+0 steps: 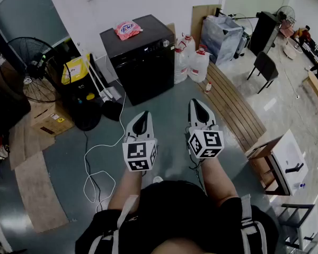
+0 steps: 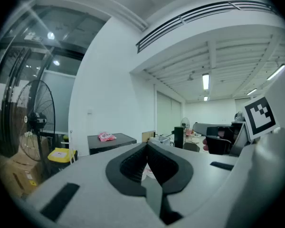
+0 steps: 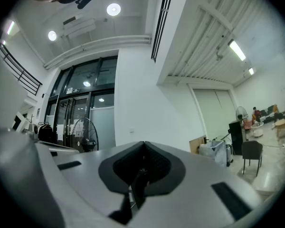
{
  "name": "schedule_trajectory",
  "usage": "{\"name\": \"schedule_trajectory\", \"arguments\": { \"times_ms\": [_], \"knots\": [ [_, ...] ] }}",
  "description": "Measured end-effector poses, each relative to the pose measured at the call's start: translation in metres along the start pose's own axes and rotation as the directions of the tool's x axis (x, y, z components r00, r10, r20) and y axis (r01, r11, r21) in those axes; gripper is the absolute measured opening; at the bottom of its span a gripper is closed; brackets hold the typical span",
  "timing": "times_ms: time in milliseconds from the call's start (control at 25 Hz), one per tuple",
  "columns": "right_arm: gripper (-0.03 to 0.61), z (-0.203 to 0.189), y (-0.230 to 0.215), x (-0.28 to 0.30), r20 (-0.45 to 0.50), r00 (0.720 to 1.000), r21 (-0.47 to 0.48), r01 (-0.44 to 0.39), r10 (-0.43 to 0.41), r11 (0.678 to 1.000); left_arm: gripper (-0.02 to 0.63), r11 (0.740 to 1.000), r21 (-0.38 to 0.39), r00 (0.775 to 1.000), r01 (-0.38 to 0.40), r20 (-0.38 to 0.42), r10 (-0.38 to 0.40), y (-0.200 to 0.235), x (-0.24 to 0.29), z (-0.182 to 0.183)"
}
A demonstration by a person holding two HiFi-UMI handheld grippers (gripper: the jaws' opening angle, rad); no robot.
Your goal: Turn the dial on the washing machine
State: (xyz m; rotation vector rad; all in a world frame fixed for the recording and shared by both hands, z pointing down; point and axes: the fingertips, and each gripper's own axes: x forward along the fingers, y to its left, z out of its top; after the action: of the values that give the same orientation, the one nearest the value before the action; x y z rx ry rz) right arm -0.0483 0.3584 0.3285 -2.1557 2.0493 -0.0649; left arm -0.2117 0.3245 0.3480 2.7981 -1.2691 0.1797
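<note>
Grey floor (image 1: 169,97) under black washing machine (image 1: 140,57), water jugs (image 1: 199,66), cardboard box (image 1: 52,119), white cable (image 1: 85,165).

This looks like a bare workshop or test hall rather than a home. A black box-shaped washing machine (image 1: 143,57) stands free on the grey painted floor (image 1: 169,102) among a black pedestal fan (image 1: 34,75), a brown cardboard box (image 1: 52,118), clear plastic water jugs (image 1: 193,62), a trailing white cable (image 1: 95,163) and a slatted wooden board (image 1: 236,107).

**Clutter on All Sides**

A black standing fan (image 1: 34,70) stands at the left, with a cardboard box (image 1: 52,118) near it. Water jugs (image 1: 193,62) cluster beside slatted wooden boards (image 1: 236,107). A white cable (image 1: 95,165) loops across the floor (image 1: 169,97). A black chair (image 1: 265,66) stands far right.
</note>
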Motion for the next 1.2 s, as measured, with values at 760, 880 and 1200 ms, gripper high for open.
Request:
{"name": "schedule_trajectory", "arguments": {
  "times_ms": [760,880,1200],
  "knots": [
    [0.008,-0.001,0.03,-0.009,-0.001,1.0,0.0,0.002,-0.002,1.0,-0.005,1.0,0.0,0.999,0.011,0.038,-0.011,0.013,-0.024,0.002],
    [0.008,-0.006,0.04,0.002,-0.001,1.0,0.005,-0.002,0.002,1.0,-0.005,1.0,0.011,0.999,0.022,0.044,-0.022,0.026,-0.017,0.001],
    [0.008,-0.016,0.051,0.025,0.008,0.999,0.006,0.053,-0.053,0.999,-0.005,0.998,0.025,0.996,0.053,0.065,-0.055,0.062,0.0,0.003]
  ]
}}
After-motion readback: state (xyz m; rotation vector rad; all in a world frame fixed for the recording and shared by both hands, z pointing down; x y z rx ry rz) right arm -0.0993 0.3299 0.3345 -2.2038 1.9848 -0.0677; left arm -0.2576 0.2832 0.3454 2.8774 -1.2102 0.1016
